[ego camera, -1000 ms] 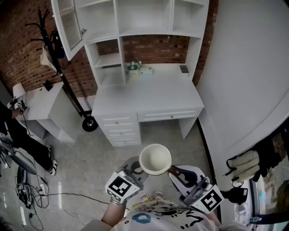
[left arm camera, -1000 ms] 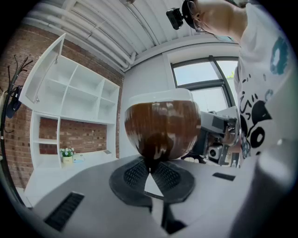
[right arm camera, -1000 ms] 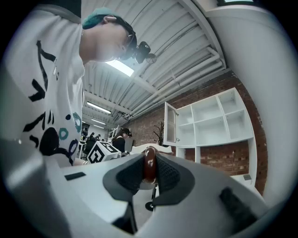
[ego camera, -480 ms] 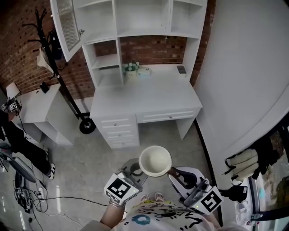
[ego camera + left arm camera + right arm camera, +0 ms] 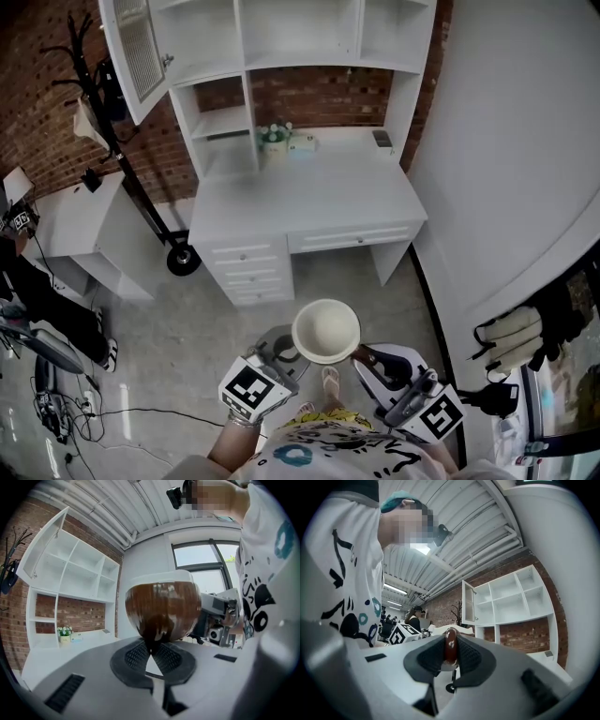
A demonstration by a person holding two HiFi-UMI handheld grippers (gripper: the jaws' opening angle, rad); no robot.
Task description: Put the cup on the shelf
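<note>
Cup (image 5: 325, 330) up in mid-air, cream inside turned to the head camera, brown glaze outside, hanging over the grey floor (image 5: 178, 328) and well short of the white desk (image 5: 309, 202). Held from both sides. Left gripper (image 5: 284, 353) tucked in at the lower left of the bowl, jaws drawn together in its own view with the dark underside of the brown body pinched at the pad tips. Right gripper (image 5: 367, 356) closed on the glossy brown handle (image 5: 450, 645), a narrow strip squeezed upright between the two ribbed pads. Marker cubes (image 5: 253, 389) low in the head view, close to the person's patterned shirt. Ahead, above the desk, the white shelf unit (image 5: 300, 66) with its open compartments against red brick. One cabinet door (image 5: 136, 52) swung wide at the upper left. Small potted plant (image 5: 276, 139) at the back of the desk, just beside the lower shelf divider. Black coat stand (image 5: 98, 84) off to the left, near the brick wall.
</note>
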